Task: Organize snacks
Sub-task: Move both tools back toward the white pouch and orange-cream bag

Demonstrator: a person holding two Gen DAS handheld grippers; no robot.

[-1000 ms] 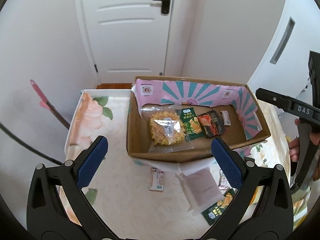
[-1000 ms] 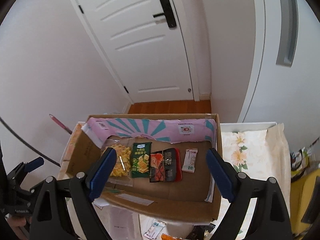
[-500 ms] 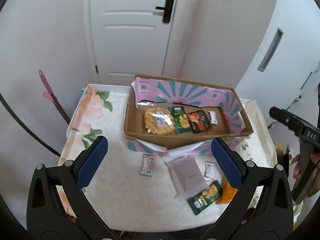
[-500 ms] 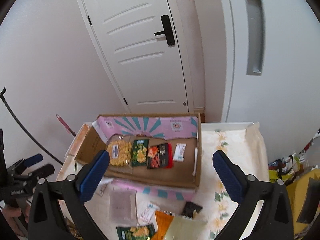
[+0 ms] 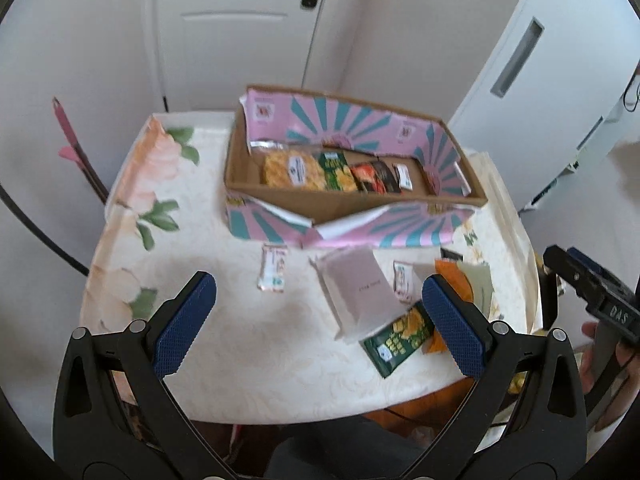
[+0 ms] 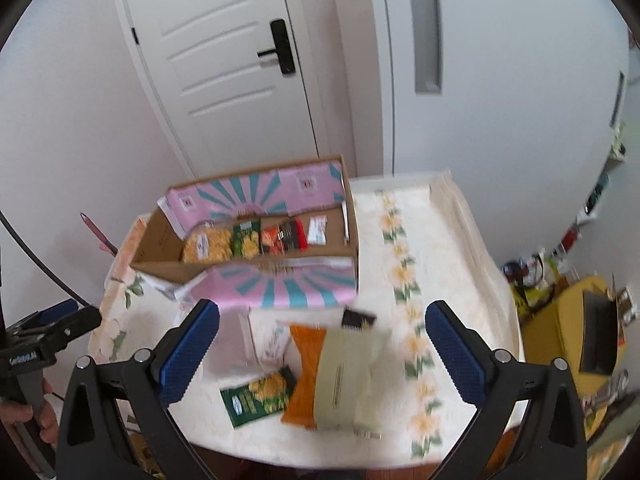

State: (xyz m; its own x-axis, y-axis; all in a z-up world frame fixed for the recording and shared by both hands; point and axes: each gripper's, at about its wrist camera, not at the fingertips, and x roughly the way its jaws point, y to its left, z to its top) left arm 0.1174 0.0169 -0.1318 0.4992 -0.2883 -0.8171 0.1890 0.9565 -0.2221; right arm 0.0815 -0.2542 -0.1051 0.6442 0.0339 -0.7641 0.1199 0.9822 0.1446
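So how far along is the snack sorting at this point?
Partly done. Four or five packets already lie in a row inside the cardboard box, starting with the yellow cracker bag. Nothing is in hand: the left gripper and right gripper are both open and empty. Left on the table: the green packet, orange packet, pale pouch, pink pouch and small white packet.

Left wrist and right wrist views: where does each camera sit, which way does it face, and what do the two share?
Left wrist: on the left gripper, above the table's near edge, facing the cardboard box and door; the right gripper and fingers show at right.
Right wrist: on the right gripper, facing the same way; the left gripper shows at left.
Shared: box, green snack packet, door.
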